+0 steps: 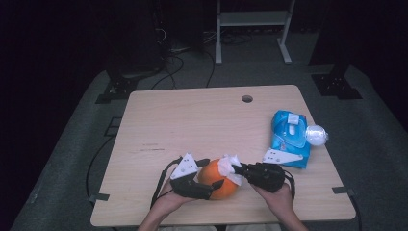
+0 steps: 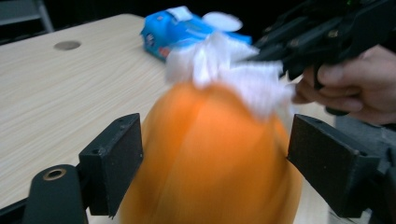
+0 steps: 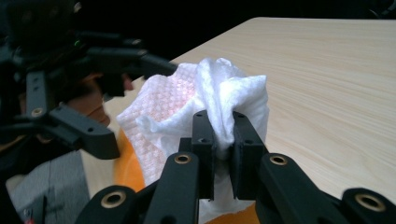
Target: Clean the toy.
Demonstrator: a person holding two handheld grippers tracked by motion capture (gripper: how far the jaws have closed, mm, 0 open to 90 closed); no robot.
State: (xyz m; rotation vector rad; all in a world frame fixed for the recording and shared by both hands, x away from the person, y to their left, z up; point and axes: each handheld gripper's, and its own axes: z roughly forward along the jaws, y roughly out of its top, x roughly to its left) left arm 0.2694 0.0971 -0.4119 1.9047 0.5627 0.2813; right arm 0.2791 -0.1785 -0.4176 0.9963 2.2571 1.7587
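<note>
An orange ball point(image 1: 217, 179) sits near the table's front edge, held between the two jaws of my left gripper point(image 1: 215, 177); in the left gripper view the orange ball point(image 2: 210, 158) is blurred between the black pads point(image 2: 114, 161). A white wipe point(image 1: 230, 168) lies over the top of the ball. My right gripper point(image 1: 239, 169) is shut on a bunched fold of this white wipe point(image 3: 205, 100), seen up close in the right gripper view, where its own jaws point(image 3: 223, 135) pinch the cloth. The orange ball point(image 3: 126, 168) shows under the wipe.
A blue pack of wipes point(image 1: 289, 137) with a white lid lies at the table's right, with a clear round object point(image 1: 316, 134) beside it at the edge. The wooden table point(image 1: 192, 120) has a cable hole point(image 1: 247, 98) at the back. Cables and a metal stand are on the floor beyond.
</note>
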